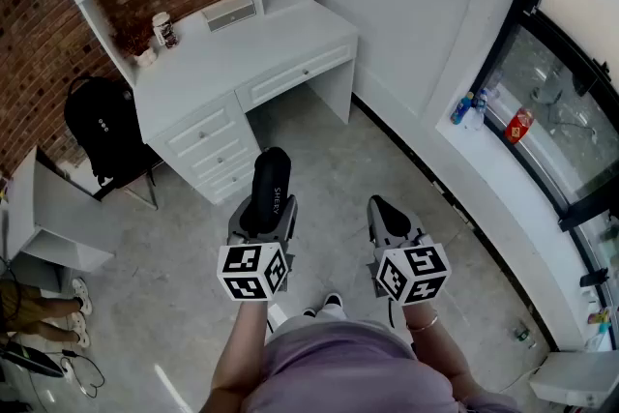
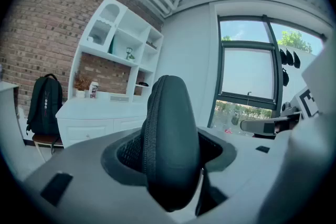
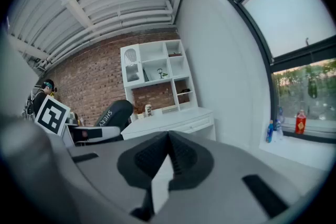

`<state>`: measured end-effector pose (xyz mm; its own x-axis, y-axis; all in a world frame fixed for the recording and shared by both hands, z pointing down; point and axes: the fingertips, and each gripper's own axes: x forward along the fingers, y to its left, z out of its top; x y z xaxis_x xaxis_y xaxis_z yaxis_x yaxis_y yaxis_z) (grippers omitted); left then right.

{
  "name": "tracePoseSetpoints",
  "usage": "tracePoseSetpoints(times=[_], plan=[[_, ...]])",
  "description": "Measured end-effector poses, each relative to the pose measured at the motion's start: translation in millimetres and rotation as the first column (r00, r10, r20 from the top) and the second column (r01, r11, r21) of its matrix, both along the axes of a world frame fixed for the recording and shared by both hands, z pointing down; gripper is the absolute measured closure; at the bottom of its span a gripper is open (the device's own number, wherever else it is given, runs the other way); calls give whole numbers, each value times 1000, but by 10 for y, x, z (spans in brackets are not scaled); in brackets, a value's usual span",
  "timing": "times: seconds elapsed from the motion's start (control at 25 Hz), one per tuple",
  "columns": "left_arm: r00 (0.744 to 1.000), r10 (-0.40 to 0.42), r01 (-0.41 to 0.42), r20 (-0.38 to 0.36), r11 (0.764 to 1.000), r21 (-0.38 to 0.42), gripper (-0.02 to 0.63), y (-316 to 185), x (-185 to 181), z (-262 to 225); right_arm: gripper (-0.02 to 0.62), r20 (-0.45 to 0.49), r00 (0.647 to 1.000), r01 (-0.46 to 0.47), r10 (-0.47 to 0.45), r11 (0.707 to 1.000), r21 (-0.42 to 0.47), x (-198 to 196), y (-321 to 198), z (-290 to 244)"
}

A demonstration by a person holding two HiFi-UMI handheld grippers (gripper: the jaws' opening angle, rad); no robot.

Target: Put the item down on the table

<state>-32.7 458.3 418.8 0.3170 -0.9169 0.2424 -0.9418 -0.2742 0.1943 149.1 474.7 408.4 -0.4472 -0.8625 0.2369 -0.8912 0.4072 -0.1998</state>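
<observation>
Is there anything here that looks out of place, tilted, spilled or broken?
Nothing looks spilled or broken. The only thing not at rest is the black zippered case, clamped in the left gripper over the floor, apart from the white desk. The right gripper is shut and empty.

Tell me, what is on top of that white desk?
A cup, a small plant and a low white box stand along the desk's back. Nothing else shows there. Its drawers are shut, so their insides are hidden.
</observation>
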Motion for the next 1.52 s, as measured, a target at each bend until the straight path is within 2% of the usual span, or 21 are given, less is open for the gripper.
tracePoseSetpoints(times=[0.32,0.68,0.8,1.04,1.52], plan=[[1000,-7,7,-4,1000,-14,344,-86,59,49,595,18,1000,15,-15,1000,21,58,-56,-10],[999,-41,41,-1,999,-26,344,-254,-76,92,594,43,999,19,-20,1000,22,-25,-268,-9],[999,-39,39,-6,999,-25,344,-410,-103,115,574,58,998,30,-32,999,26,-83,-418,5],[1000,-27,27,-14,999,-43,344,-987,-286,179,566,65,997,27,-28,1000,13,-298,-950,66],[999,33,-33,-14,999,-8,344,-2646,-936,107,566,74,996,-51,51,999,0,-826,-2560,10]])
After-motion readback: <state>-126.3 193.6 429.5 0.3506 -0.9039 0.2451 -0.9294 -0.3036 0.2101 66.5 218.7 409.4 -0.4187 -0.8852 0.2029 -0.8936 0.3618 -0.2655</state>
